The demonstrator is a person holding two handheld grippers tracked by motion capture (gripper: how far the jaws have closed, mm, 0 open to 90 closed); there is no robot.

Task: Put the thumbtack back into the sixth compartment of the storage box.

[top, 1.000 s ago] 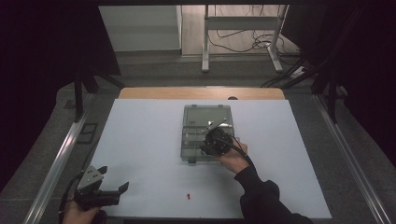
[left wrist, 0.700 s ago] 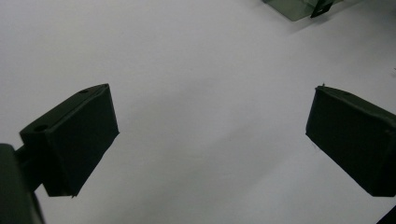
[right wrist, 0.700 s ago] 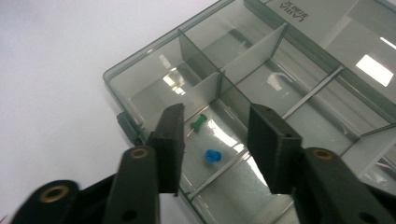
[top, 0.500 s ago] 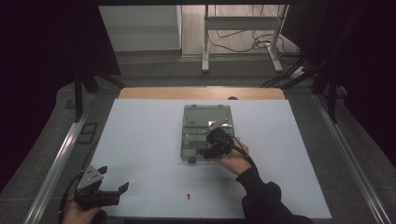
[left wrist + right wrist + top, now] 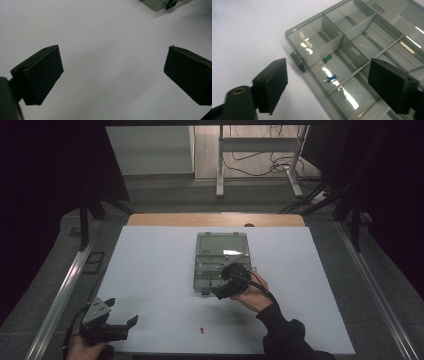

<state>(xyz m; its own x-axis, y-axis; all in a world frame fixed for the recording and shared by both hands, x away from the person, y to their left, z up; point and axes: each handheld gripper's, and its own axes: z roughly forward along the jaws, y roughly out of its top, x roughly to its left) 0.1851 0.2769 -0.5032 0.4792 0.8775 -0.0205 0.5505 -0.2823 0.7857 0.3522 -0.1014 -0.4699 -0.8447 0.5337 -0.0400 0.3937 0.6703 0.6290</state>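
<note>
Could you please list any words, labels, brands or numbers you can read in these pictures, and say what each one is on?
Nothing can be read for certain.
Clear plastic compartment box: a short line of raised lettering moulded into its lid near the far edge, too small and blurred to read.
Green pin, blue pin, red pin on the table: no markings.
White table: no text.

A small red pin (image 5: pixel 201 330) lies alone on the white counter (image 5: pixel 150 270) at the lower middle of the frame. Cables (image 5: pixel 260 167) trail across the floor beside a metal stand (image 5: pixel 220 165) at upper centre.
</note>
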